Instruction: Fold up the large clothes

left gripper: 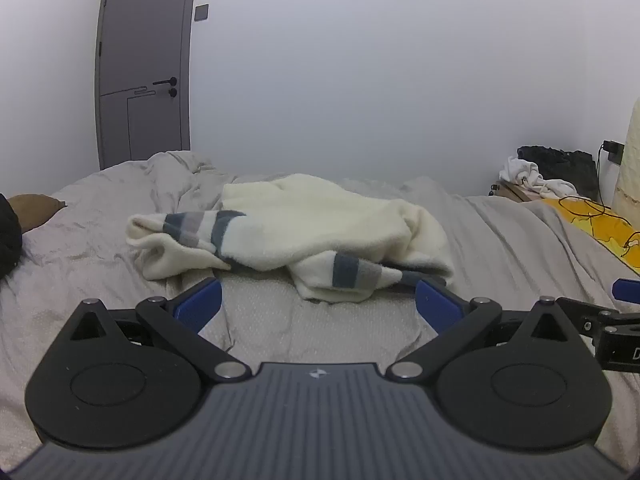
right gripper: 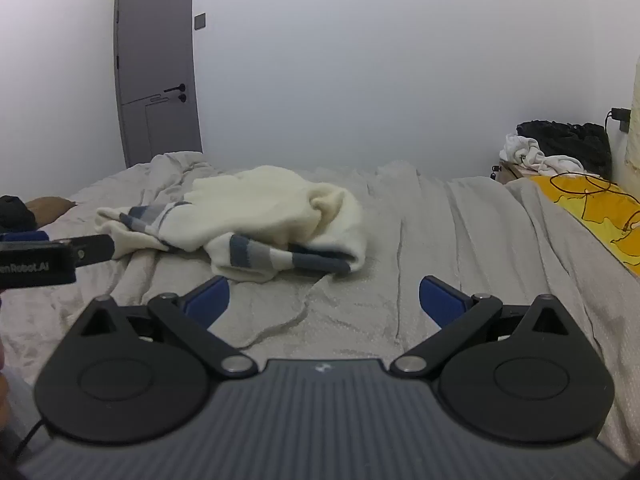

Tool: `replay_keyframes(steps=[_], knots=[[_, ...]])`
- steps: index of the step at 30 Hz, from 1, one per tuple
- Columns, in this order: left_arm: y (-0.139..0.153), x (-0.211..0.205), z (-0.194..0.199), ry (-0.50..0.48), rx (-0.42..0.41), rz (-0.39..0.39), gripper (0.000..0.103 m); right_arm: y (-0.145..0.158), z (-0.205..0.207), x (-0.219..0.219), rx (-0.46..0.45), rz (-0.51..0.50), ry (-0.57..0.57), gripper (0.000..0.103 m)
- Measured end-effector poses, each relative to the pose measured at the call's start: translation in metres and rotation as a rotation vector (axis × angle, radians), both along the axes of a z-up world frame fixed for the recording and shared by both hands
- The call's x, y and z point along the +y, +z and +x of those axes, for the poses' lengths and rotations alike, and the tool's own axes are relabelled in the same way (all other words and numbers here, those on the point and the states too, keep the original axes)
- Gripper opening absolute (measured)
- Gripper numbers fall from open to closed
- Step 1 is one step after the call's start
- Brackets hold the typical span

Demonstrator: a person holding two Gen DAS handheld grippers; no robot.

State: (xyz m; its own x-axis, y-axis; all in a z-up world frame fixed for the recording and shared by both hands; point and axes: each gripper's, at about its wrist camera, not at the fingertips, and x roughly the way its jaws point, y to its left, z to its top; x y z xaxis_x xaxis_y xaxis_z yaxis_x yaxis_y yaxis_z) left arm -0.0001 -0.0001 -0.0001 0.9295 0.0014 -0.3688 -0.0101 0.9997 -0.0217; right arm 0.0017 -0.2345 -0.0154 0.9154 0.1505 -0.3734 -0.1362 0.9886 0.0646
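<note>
A cream sweater (left gripper: 304, 224) with grey and blue striped cuffs lies crumpled on the grey bed cover (left gripper: 320, 328). It also shows in the right wrist view (right gripper: 264, 216), left of centre. My left gripper (left gripper: 318, 300) is open and empty, just short of the sweater's near edge. My right gripper (right gripper: 324, 300) is open and empty, a little nearer than the sweater and to its right. The left gripper's body (right gripper: 40, 262) shows at the left edge of the right wrist view.
A yellow cloth (left gripper: 600, 224) with an orange cable lies at the bed's right side. A bedside table with white and black clothes (left gripper: 556, 172) stands at the back right. A grey door (left gripper: 144, 64) is at the back left. A brown pillow (left gripper: 36, 210) lies far left.
</note>
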Motion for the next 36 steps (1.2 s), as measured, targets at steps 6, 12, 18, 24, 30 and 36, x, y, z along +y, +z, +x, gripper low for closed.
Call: replay_keyframes(steps=[6, 12, 18, 24, 30, 36], knots=[[0.0009, -0.0004, -0.0009, 0.000, 0.002, 0.001, 0.103, -0.0004, 0.0001, -0.0001, -0.009, -0.002, 0.003, 0.103], [-0.0067, -0.0025, 0.0009, -0.005, 0.008, 0.004, 0.103, -0.0020, -0.0012, -0.0065, -0.003, 0.010, 0.002, 0.103], [-0.0043, -0.0044, 0.0010, -0.005, 0.010, 0.006, 0.103, -0.0023, 0.0009, -0.0009, 0.004, 0.010, -0.008, 0.103], [-0.0044, -0.0033, 0.0020, -0.003, 0.012, 0.006, 0.103, -0.0026, 0.0024, -0.0019, 0.010, 0.014, -0.006, 0.103], [-0.0046, -0.0029, 0.0028, -0.010, 0.010, -0.010, 0.103, -0.0030, 0.0012, -0.0017, 0.010, 0.014, -0.009, 0.103], [-0.0053, -0.0017, 0.0023, -0.012, 0.005, -0.013, 0.103, -0.0037, 0.0014, -0.0012, 0.012, 0.012, -0.009, 0.103]])
